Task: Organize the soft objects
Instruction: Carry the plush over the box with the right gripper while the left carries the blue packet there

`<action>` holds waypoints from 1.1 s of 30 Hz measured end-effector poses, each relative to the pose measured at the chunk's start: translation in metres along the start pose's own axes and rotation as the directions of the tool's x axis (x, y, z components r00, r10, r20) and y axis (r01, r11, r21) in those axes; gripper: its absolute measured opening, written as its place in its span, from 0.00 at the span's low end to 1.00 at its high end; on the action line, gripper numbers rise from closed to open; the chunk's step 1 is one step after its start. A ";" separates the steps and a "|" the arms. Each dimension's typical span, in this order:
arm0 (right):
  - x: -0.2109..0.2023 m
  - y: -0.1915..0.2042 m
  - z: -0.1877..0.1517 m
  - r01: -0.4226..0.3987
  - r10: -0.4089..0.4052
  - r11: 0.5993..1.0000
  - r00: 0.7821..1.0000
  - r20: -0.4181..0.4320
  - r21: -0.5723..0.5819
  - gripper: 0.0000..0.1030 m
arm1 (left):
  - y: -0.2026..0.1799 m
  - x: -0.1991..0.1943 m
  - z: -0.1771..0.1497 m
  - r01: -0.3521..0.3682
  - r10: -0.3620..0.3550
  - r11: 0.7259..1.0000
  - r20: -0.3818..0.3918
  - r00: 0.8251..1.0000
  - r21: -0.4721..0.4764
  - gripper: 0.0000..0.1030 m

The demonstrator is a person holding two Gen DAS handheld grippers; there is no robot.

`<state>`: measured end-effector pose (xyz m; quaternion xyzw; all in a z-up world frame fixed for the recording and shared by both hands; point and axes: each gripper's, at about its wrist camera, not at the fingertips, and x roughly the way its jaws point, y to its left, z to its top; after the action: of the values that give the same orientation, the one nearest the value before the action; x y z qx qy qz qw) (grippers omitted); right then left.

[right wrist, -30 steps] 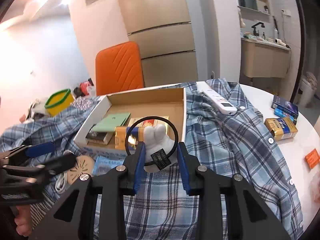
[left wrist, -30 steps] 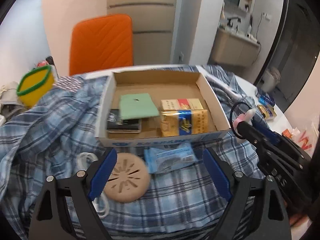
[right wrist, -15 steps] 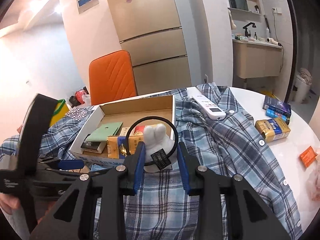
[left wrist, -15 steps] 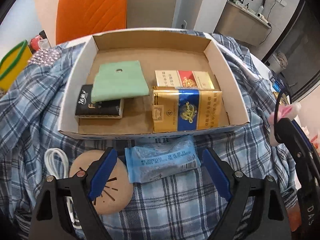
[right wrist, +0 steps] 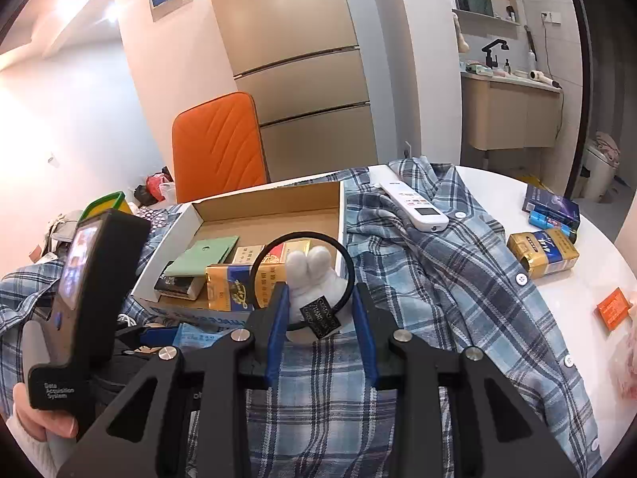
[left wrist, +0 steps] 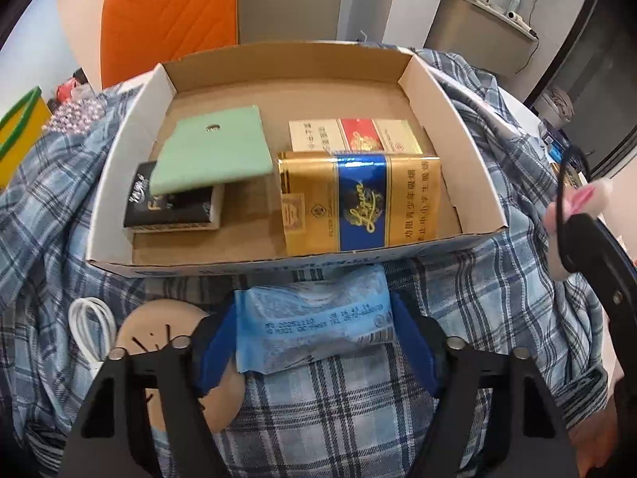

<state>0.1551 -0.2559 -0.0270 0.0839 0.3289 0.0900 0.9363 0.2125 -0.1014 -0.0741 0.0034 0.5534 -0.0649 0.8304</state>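
A cardboard box (left wrist: 450, 127) lies on a blue plaid shirt (left wrist: 350, 414). In it are a green pouch (left wrist: 215, 151), a black pack, a gold carton (left wrist: 358, 203) and a red-and-white pack. My left gripper (left wrist: 314, 342) has closed in around a light blue tissue pack (left wrist: 314, 326) just in front of the box; its pads touch the pack's ends. My right gripper (right wrist: 320, 310) is shut on a white plush hair tie (right wrist: 314, 275) with a black band and tag, held above the shirt to the right of the box (right wrist: 262, 207).
A tan round disc (left wrist: 159, 330) and a white cable (left wrist: 89, 318) lie left of the tissue pack. A white remote (right wrist: 414, 203), a gold pack (right wrist: 543, 253), blue packs (right wrist: 553, 211) and an orange packet (right wrist: 613, 306) lie to the right. An orange chair (right wrist: 219, 143) stands behind the table.
My left gripper moved forward and down over the tissue pack and closed its fingers onto it. My right gripper kept hold of the hair tie and rose slightly.
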 end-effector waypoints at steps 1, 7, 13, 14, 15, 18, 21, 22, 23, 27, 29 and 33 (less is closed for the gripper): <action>0.000 -0.001 0.000 0.001 -0.001 1.000 1.000 0.000 0.002 0.30 | 0.000 -0.004 -0.002 -0.008 0.008 1.000 0.011 1.000 0.012 0.70; 0.000 -0.002 0.000 -0.002 0.002 1.000 1.000 0.005 0.010 0.30 | -0.005 -0.051 -0.028 0.031 -0.052 0.994 0.202 0.978 0.103 0.70; -0.006 0.003 -0.001 -0.012 0.012 1.000 0.999 0.032 -0.009 0.30 | 0.008 -0.094 -0.065 0.003 -0.065 0.991 0.471 0.880 0.132 0.70; -0.006 0.003 -0.001 -0.015 0.015 1.000 0.999 0.035 -0.010 0.30 | 0.010 -0.098 -0.068 -0.002 -0.067 0.991 0.498 0.864 0.135 0.70; -0.007 0.004 -0.001 -0.017 0.017 1.000 0.999 0.036 -0.014 0.30 | 0.011 -0.103 -0.072 0.001 -0.072 0.991 0.523 0.849 0.135 0.70; -0.007 0.005 -0.001 -0.018 0.019 1.000 0.999 0.044 -0.020 0.30 | 0.012 -0.117 -0.078 0.011 -0.080 0.992 0.545 0.835 0.129 0.70; -0.008 0.006 -0.002 -0.020 0.020 1.000 0.999 0.044 -0.021 0.30 | 0.011 -0.129 -0.084 0.007 -0.077 0.992 0.573 0.816 0.124 0.70; -0.008 0.006 -0.002 -0.021 0.022 1.000 0.999 0.042 -0.018 0.30 | 0.009 -0.134 -0.085 -0.004 -0.070 0.992 0.579 0.812 0.127 0.70; -0.009 0.006 -0.001 -0.031 0.032 0.999 0.999 0.041 -0.016 0.30 | 0.008 -0.136 -0.086 -0.014 -0.064 0.992 0.584 0.809 0.128 0.70; -0.018 0.009 0.006 -0.043 0.044 0.999 0.998 0.048 -0.011 0.30 | 0.010 -0.159 -0.079 -0.022 -0.047 0.994 0.623 0.781 0.103 0.70; -0.025 0.010 0.016 -0.033 0.034 0.999 0.998 0.062 -0.015 0.30 | 0.013 -0.171 -0.068 0.002 -0.055 0.996 0.630 0.775 0.085 0.70; -0.038 0.018 0.047 0.014 -0.009 0.998 0.996 0.094 -0.056 0.30 | 0.015 -0.196 -0.038 -0.008 -0.030 0.998 0.641 0.767 0.057 0.70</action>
<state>0.1539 -0.2517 0.0359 0.0595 0.2824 0.0899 0.9532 0.1053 -0.0630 0.0910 0.0012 0.2350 -0.0827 0.9685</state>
